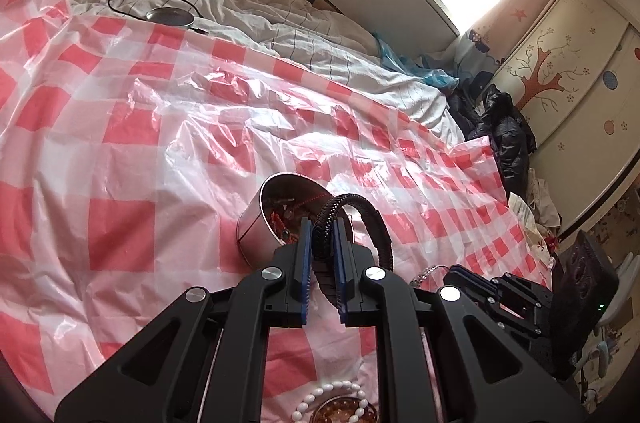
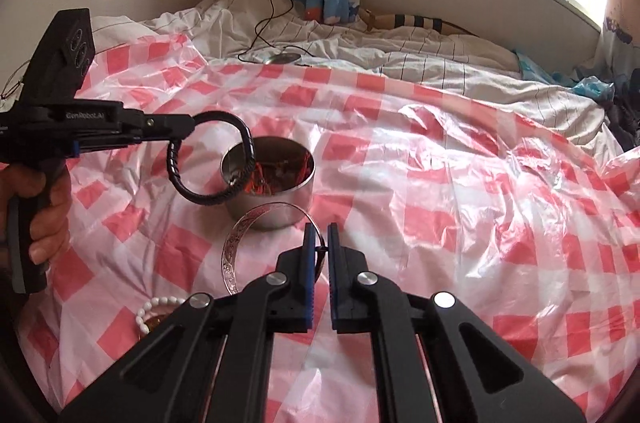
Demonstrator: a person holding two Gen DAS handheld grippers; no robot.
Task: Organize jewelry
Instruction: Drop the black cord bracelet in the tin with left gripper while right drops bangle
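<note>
Blue-padded fingers of the left gripper (image 1: 322,223) are clamped on a black braided leather bracelet (image 1: 362,219), which loops just above a round steel tin (image 2: 268,179) of red trinkets. The right gripper (image 2: 319,229) pinches a thin engraved silver bangle (image 2: 240,247), lifted beside that tin. Only the right wrist view shows the person's hand (image 2: 44,207); white beads (image 1: 332,399) lie nearer.
</note>
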